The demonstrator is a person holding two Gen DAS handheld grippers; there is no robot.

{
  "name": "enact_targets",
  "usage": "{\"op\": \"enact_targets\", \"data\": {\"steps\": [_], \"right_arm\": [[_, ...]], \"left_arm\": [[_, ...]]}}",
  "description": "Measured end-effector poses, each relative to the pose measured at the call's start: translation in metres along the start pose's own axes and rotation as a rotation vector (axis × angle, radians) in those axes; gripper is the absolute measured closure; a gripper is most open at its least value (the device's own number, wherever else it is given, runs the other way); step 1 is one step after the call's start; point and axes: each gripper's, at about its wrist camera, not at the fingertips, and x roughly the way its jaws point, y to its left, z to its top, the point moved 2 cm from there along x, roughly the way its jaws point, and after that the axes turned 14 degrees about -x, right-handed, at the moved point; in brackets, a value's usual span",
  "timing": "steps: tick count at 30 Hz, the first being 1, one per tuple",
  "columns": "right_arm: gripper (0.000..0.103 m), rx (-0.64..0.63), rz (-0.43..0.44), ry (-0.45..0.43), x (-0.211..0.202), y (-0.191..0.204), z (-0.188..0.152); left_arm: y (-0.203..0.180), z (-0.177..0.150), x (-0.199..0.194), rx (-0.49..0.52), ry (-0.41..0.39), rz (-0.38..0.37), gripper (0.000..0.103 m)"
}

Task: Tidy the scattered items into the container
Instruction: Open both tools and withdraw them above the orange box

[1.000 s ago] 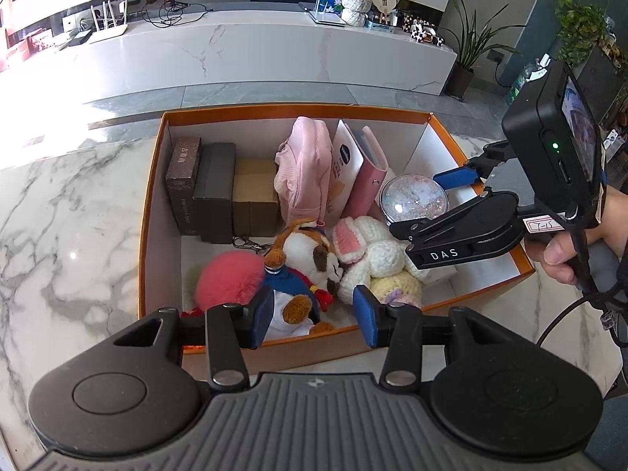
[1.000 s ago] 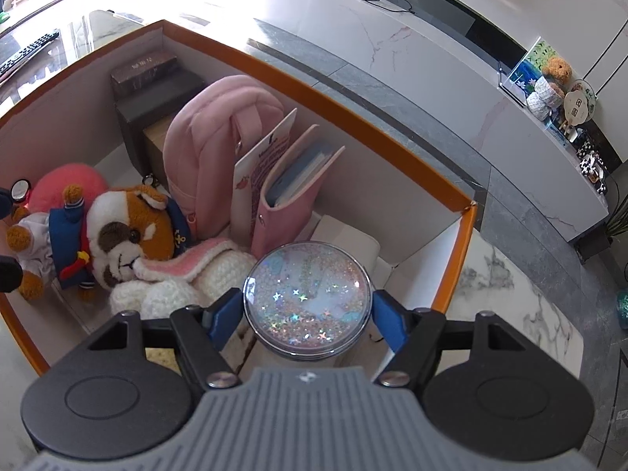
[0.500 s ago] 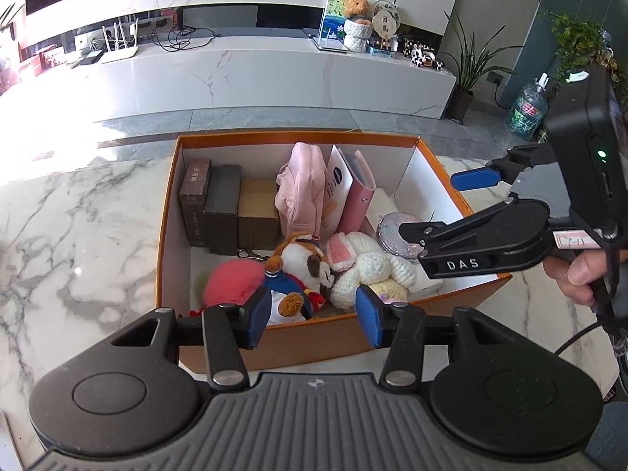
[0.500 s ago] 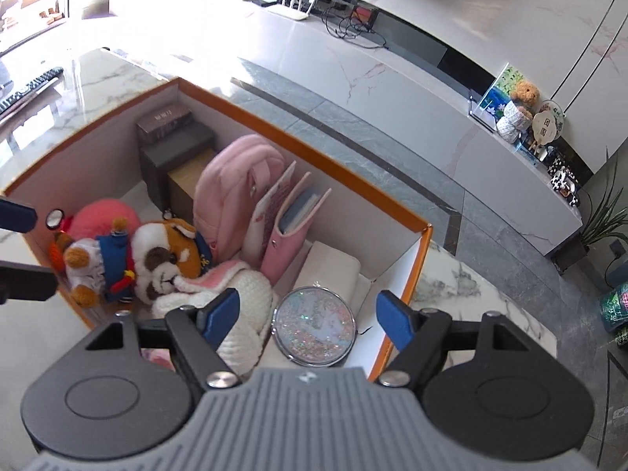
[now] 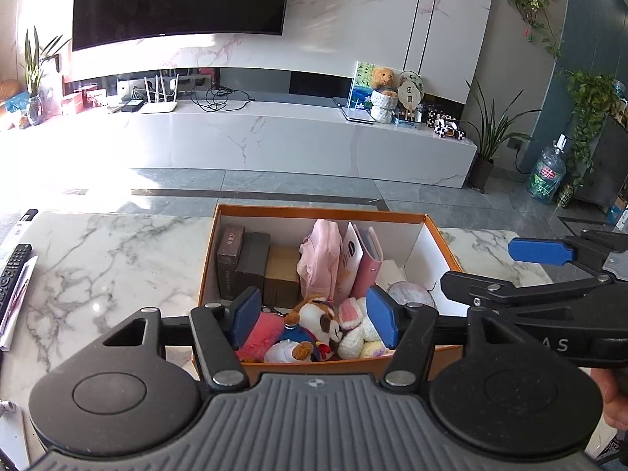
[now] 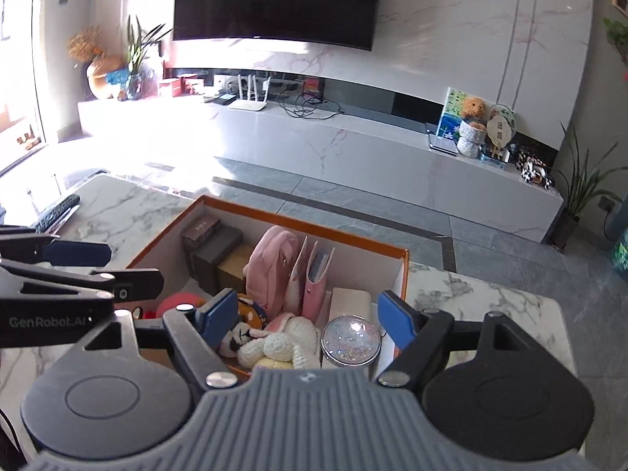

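The orange box (image 5: 322, 210) on the marble table holds a dog plush (image 5: 318, 320), a white crocheted bunny (image 6: 282, 343), a pink fluffy ball (image 5: 261, 333), a pink backpack (image 5: 320, 255), a pink notebook (image 5: 367, 259) and dark boxes (image 5: 239, 259). A round glitter globe (image 6: 350, 339) lies in its near right corner. My left gripper (image 5: 314, 302) hovers above the near rim, its jaws opening with nothing between them. My right gripper (image 6: 309, 302) hangs above the globe without touching it, jaws also opening and empty. From the left wrist view, the right gripper (image 5: 494, 271) is to the box's right.
A remote control (image 5: 11, 271) and papers lie at the left edge of the marble table (image 5: 98, 259). A hand (image 5: 614, 396) grips the right tool. Beyond the table are grey floor, a long white TV stand and potted plants.
The right gripper let go of the glitter globe, which now rests in the box. Both grippers rose and drew back from the box, with jaws wider apart.
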Motion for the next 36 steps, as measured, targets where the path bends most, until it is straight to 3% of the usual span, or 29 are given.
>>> {"op": "enact_targets", "data": {"steps": [6,13,27,36], "right_arm": [[0.021,0.149,-0.008,0.039,0.013,-0.002,-0.013],[0.021,0.182,-0.027,0.090,0.039,0.009,-0.034],[0.021,0.243,0.012,0.105,0.066,0.010,-0.065],[0.020,0.226,-0.015,0.070,0.069,0.013,-0.070]], "left_arm": [[0.006,-0.003,0.022,-0.016,0.021,0.068,0.027],[0.016,-0.019,0.052,-0.023,0.083,0.111,0.027],[0.018,-0.038,0.083,0.017,0.110,0.150,0.027],[0.017,-0.044,0.093,0.038,0.082,0.168,0.017]]}}
